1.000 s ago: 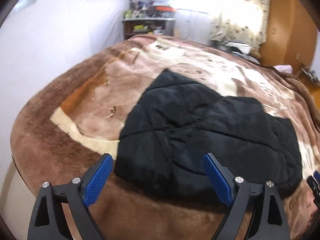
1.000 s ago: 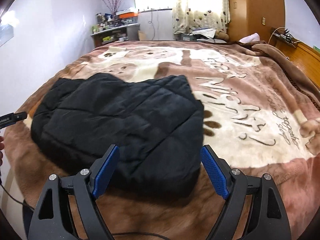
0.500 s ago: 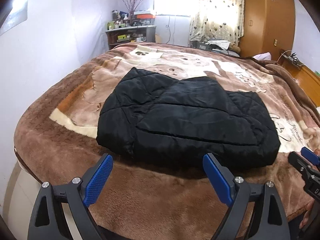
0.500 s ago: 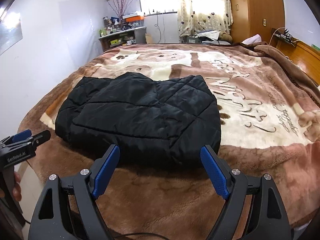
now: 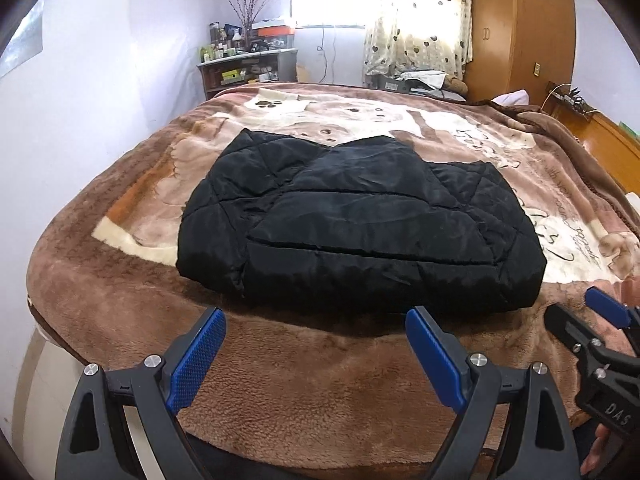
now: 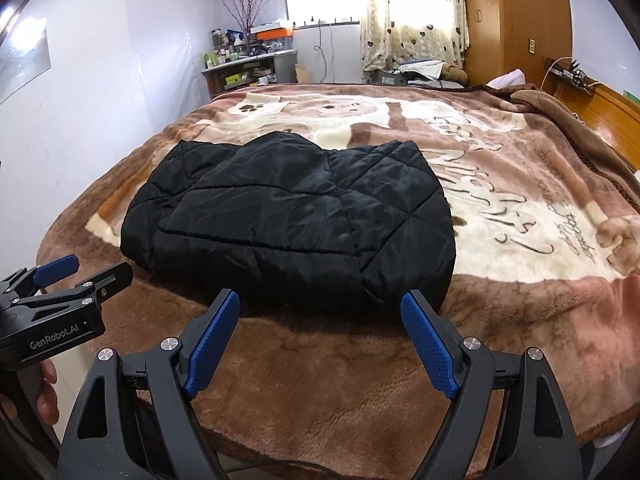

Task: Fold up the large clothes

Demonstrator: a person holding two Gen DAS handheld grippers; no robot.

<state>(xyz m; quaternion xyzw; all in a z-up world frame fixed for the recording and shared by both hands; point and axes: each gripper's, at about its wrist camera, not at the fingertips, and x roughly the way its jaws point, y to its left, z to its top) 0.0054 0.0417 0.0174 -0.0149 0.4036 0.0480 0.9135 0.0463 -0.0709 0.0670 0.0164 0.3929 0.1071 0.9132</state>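
**Both jaws spread wide, folded jacket straight ahead**

My left gripper (image 5: pixel 316 354) and my right gripper (image 6: pixel 320 344) both stand released, blue pads wide apart with only brown blanket (image 5: pixel 304 380) showing between them. Neither touches anything.

Just beyond my fingertips lies the black quilted jacket (image 5: pixel 360 232), already folded into a thick bundle on the bed. Its long axis runs crosswise to the way I point, left to right in front of both pairs of jaws. From my left gripper the near edge spans the whole gap between the pads and runs on past my right pad; from my right gripper the bundle sits ahead and slightly to the left, its right corner close to my right pad. Neither hand is clearly nearer; each faces its own end of the near edge, so I judge any further fold or lift would start there.

Writing: the side of my left gripper, seen from the right wrist, reads "GenRobot.AI"; my right gripper's body shows "DAS". The blanket carries looping script beyond the jacket, too distorted to read.
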